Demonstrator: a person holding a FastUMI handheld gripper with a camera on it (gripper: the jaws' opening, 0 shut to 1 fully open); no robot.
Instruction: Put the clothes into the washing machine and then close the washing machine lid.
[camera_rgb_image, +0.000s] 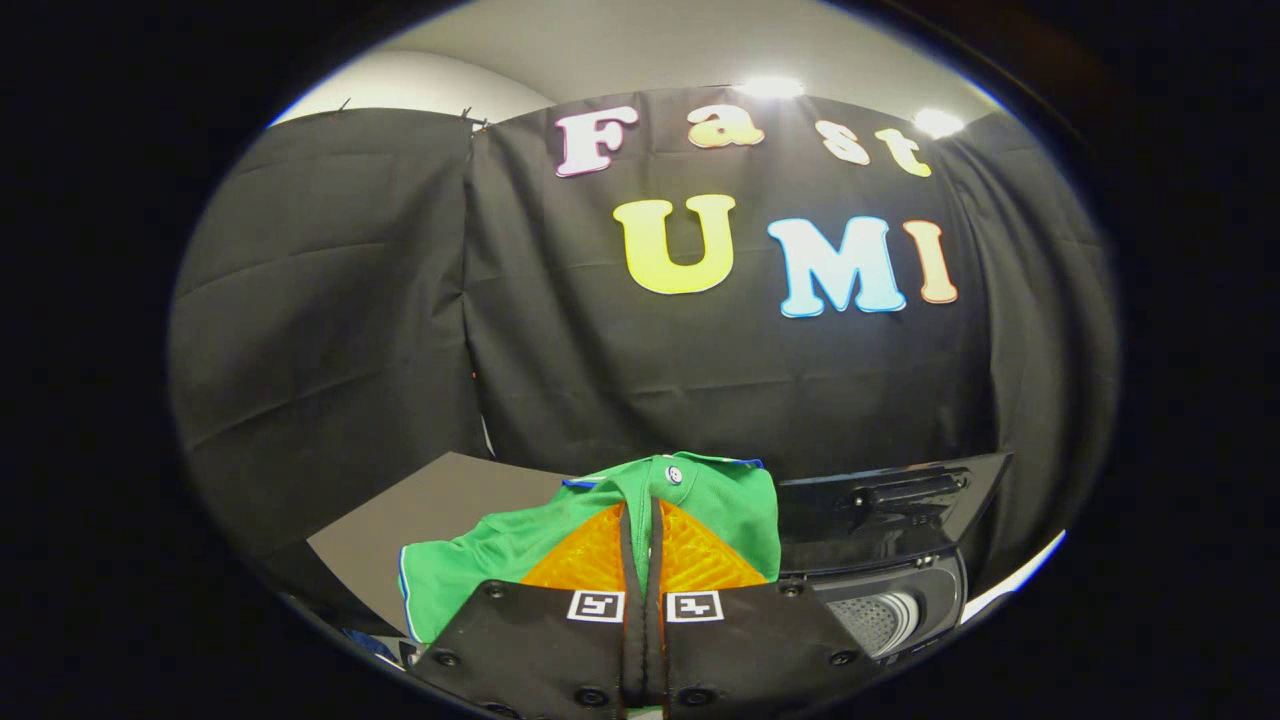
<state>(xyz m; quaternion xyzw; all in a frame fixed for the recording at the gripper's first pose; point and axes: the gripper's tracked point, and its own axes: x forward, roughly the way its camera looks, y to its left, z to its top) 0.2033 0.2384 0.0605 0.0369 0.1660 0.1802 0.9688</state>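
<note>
A dull grey flat tabletop (440, 510) stretched out beyond the fingers on their left side, its far edge meeting the dark cloth wall of the booth.

To the right of the fingers stood the black, glossy top-loading washing machine (930, 590). Its dark flat lid (890, 510) was raised and tilted back, with a long bar handle showing on it. Under the lid the opening was uncovered, and part of the pale, perforated metal drum (880, 620) could be seen inside.

The bright green cloth garment with a thin blue-and-white trim (500, 555) hung bunched just ahead of the fingers, lifted off the tabletop and just left of the machine's opening. A small round snap button (674, 474) sat near its top fold, beside a strip of the blue trim.

The gripper (641, 540) was clenched on the garment: its two fingers were drawn together with only a thin dark slit between them, a fold of the green fabric pinched in that slit and draping to both sides of the pads.
</note>
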